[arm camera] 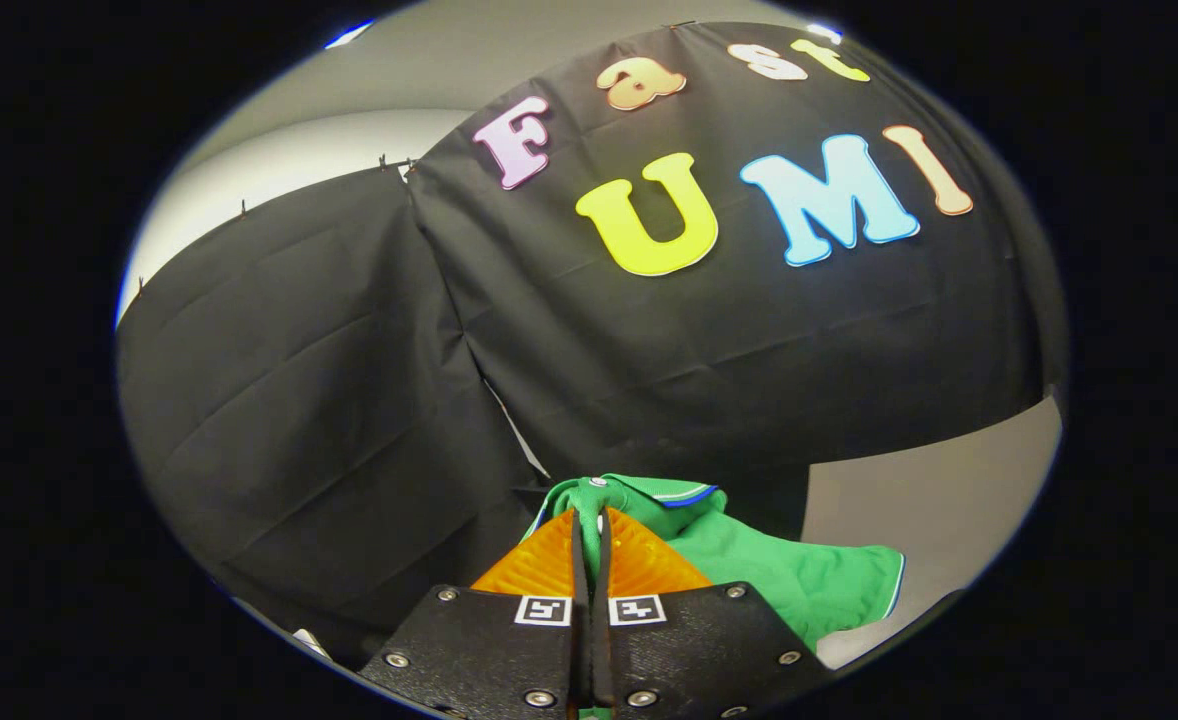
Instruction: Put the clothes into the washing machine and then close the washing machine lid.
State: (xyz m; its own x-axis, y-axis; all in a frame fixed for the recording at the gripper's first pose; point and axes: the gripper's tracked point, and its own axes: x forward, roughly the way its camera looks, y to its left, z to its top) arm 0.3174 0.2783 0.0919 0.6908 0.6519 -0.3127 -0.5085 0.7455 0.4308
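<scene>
With my tool [589, 520] clamped on the green shirt [749, 560], which trails toward four o'clock, I judge I'm mid-carry and must next find the washer's opening.

My gripper [589, 515] is tilted upward, its two fingers [539, 565] squeezed nearly together, pinching green cloth [749, 565] that bunches at their tips.
</scene>
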